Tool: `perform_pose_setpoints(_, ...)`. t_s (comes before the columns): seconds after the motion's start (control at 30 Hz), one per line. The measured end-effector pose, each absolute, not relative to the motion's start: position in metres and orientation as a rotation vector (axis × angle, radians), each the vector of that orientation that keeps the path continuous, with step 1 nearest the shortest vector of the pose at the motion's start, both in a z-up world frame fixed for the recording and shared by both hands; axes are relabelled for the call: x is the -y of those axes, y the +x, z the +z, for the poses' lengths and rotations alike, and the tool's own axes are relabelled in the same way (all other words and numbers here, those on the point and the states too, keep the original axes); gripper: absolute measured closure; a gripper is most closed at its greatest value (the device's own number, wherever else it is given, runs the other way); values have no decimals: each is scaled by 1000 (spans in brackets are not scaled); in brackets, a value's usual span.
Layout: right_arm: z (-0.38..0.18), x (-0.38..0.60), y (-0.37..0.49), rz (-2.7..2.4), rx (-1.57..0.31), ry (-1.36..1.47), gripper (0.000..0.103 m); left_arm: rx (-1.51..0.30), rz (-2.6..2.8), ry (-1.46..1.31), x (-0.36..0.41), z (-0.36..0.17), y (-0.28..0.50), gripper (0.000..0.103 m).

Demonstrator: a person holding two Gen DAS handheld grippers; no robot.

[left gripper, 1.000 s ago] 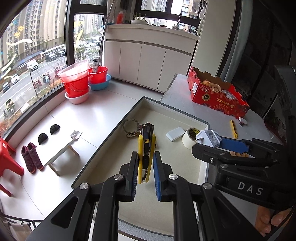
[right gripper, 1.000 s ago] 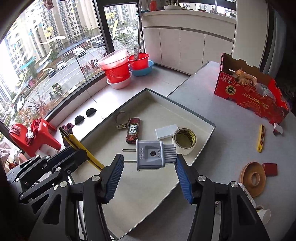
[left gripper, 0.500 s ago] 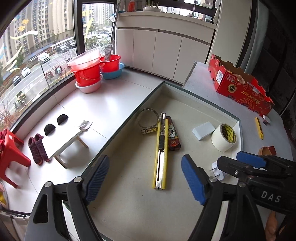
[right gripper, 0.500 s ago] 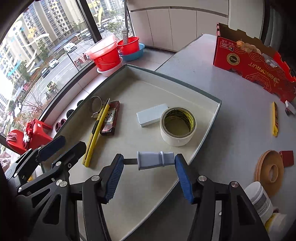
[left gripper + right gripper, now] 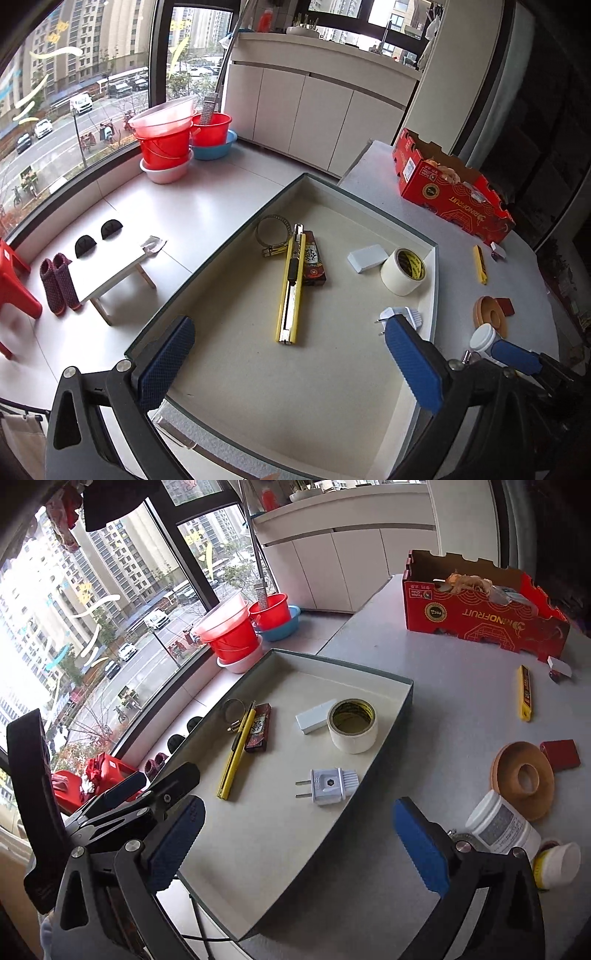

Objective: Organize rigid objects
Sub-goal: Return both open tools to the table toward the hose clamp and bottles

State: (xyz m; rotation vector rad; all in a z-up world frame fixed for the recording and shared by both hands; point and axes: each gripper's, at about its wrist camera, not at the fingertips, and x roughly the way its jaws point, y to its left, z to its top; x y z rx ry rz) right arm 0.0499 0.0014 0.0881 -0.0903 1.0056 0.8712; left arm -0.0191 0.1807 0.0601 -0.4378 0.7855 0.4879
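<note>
A yellow utility knife (image 5: 290, 288) (image 5: 236, 749) lies loose in the cream-lined tray (image 5: 221, 314) (image 5: 280, 830), beside a dark red packet (image 5: 314, 258) and a hose clamp (image 5: 271, 232). A white plug (image 5: 330, 786) (image 5: 400, 315) rests flat in the tray near its right wall. My left gripper (image 5: 291, 365) hangs just short of the knife, jaws opening wide, nothing between them. My right gripper (image 5: 299, 845) is pulled back from the plug, jaws also opening, nothing between them. A tape roll (image 5: 352, 725) and a white block (image 5: 314, 720) sit further back in the tray.
On the grey table right of the tray are a red carton (image 5: 480, 616), a small yellow case (image 5: 524, 696), a wooden ring (image 5: 522, 779), a red block (image 5: 559, 753) and a white jar (image 5: 498, 827). Red buckets (image 5: 166, 140) stand on the floor far left.
The left gripper opened and let go of the yellow knife, which now lies in the tray. The right gripper opened and dropped the white plug onto the tray floor, then drew back.
</note>
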Motion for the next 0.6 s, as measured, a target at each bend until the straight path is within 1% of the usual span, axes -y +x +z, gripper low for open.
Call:
perform_pose_setpoints(0.1, 74, 32, 39, 841, -1058, -81, 1, -798, 425, -399, -153, 60, -18, 0)
perform_pose_setpoints(0.27, 55, 100, 23, 697, -1067, -77, 1, -823, 316, -336, -99, 57, -9, 0)
perform_pose_setpoints(0.47, 38, 182, 40, 451, -1100, 46, 1, -901, 191, -271, -31, 34, 13, 0)
perform_pose_setpoints(0.53, 34, 198, 48, 415, -1124, 77, 1, -888, 221, -182, -11, 31, 19, 0)
perform_pose_setpoints(0.6, 30, 211, 52, 374, -1123, 89, 1, -897, 186, -178, -3, 33, 29, 0)
